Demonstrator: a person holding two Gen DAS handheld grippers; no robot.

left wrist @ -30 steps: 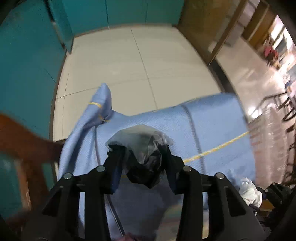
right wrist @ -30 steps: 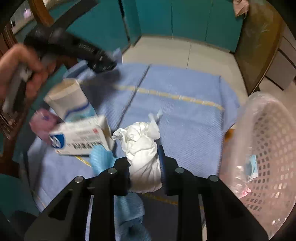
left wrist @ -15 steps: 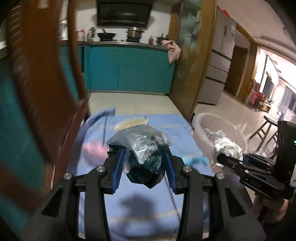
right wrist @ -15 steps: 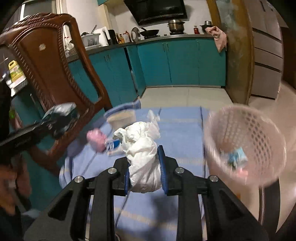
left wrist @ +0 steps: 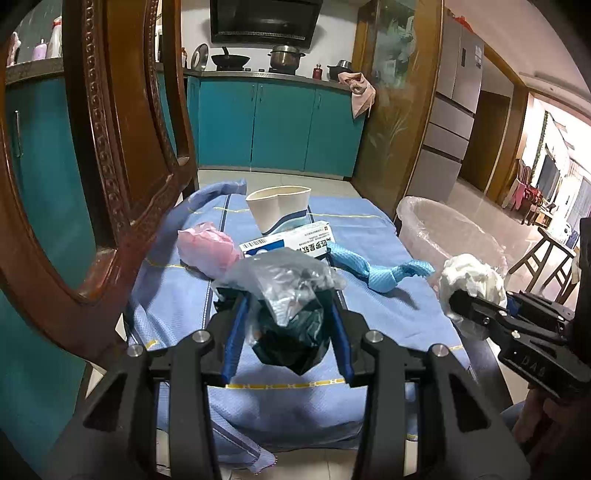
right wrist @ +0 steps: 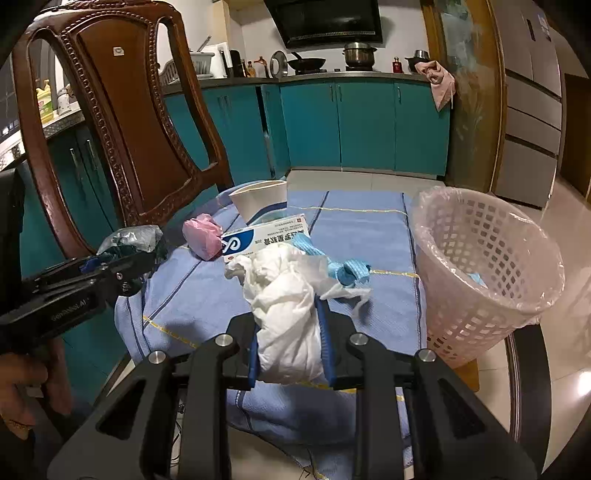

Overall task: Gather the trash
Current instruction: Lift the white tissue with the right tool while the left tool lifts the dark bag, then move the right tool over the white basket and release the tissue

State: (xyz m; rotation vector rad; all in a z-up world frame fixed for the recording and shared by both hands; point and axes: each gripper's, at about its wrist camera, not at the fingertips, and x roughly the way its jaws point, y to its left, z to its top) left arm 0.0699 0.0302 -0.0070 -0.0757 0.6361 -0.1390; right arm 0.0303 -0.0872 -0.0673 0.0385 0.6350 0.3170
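Carry step: left tongs grasp a plastic wad, right tongs a tissue; next, release both into the basket at right.

Teal cabinets lined the far wall under a dark hood. A carved wooden chair stood left, a fridge right; the pale tiled floor gleamed.
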